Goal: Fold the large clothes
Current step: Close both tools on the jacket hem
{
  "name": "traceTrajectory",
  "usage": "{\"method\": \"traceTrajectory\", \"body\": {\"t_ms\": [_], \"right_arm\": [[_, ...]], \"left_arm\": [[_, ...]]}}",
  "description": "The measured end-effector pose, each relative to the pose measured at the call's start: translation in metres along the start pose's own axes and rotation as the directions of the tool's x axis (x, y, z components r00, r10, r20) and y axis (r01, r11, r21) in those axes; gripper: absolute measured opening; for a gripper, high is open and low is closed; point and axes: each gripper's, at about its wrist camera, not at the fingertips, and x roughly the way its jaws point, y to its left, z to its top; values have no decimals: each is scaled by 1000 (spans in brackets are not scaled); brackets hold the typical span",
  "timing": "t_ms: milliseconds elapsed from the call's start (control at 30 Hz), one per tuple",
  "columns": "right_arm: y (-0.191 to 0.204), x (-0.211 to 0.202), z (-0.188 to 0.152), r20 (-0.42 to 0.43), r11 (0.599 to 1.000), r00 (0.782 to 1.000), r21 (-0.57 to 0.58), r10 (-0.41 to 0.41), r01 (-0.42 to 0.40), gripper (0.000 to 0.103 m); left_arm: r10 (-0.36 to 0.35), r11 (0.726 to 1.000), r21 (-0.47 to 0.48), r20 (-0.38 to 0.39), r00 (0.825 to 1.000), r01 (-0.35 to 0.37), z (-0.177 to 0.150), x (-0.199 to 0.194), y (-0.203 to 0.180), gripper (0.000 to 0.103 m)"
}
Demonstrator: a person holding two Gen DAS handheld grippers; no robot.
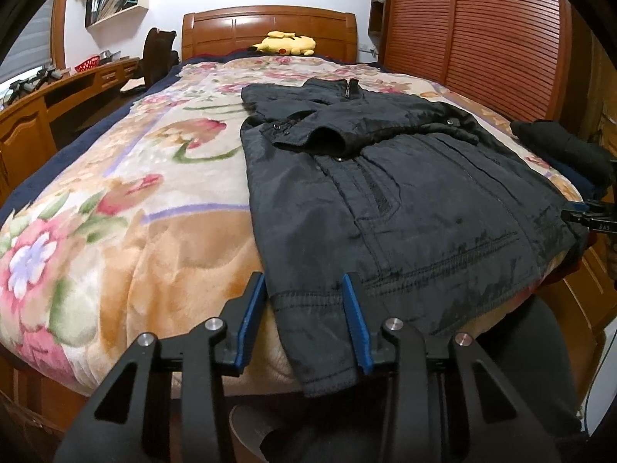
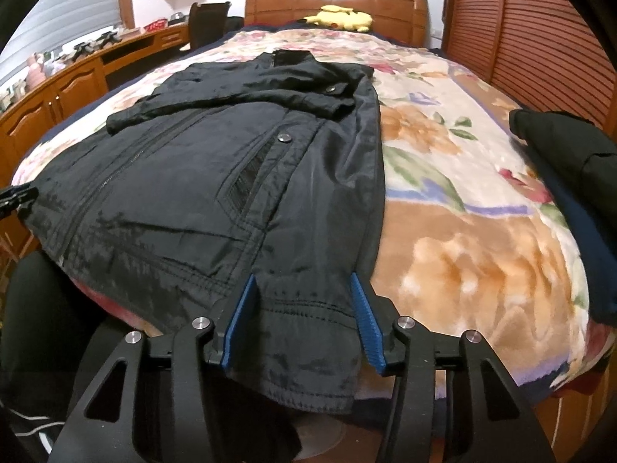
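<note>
At the foot of a bed spread with a floral plush blanket [image 1: 127, 208], seen through the left wrist camera, a dark padded nylon jacket [image 1: 405, 200] lies front up, collar toward the wooden headboard [image 1: 270, 27], both sleeves already crossed over the chest and its hem hanging over the near mattress edge. The left gripper [image 1: 304, 289] straddles the hem's left corner, blue pads on either side of the fabric with gaps showing, so the jaws stand parted and not yet pinching. At the far right of this view the tip of the other tool reaches the jacket's opposite corner. A yellow plush toy [image 1: 287, 43] sits by the headboard and a second dark garment [image 1: 563, 146] waits at the right edge of the bed. From the right wrist camera, the right gripper [image 2: 302, 293] brackets the hem's right corner [image 2: 308, 308] the same way, cloth between the blue pads but daylight on both sides, jaws parted and nothing clamped. The step in hand appears to be seizing both hem corners for a bottom-to-collar fold. Done well, each tool should likely push a little deeper so both layers of the padded hem sit fully between the pads before closing, since the slick shell could slip out of a shallow bite. Both corners should probably rise together and travel level toward the collar, keeping the hem taut between them so the crossed sleeves stay put underneath.
</note>
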Motion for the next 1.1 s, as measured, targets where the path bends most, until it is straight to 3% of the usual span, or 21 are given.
{"method": "traceTrajectory", "body": {"t_ms": [167, 233, 333, 400, 467, 667, 1100], "right_arm": [[1, -1, -6, -16, 1000, 1000, -16, -26, 26, 51], [3, 0, -5, -17, 999, 999, -19, -28, 28, 51], [10, -2, -3, -10, 998, 1000, -59, -30, 29, 22], [15, -7, 2, 7, 996, 1000, -81, -30, 30, 12], [16, -15, 10, 40, 997, 999, -82, -9, 12, 8], [14, -50, 37, 159, 997, 987, -71, 9, 3, 6], [11, -102, 72, 303, 998, 953, -64, -6, 27, 4]], "left_arm": [[-23, 1000, -12, -6, 1000, 23, -2, -1, 4, 39], [-30, 1000, -5, -5, 1000, 30, -2, -2, 1, 32], [-23, 1000, -10, 8, 1000, 23, 3, -7, 0, 9], [-35, 999, -15, 45, 998, 36, 10, -18, -2, 4], [-25, 1000, 1, 79, 997, 25, 18, -29, -8, 3], [-25, 999, 42, 174, 984, 18, 48, -57, -20, 3], [-20, 998, 68, 306, 952, 0, 79, -108, -20, 3]]}}
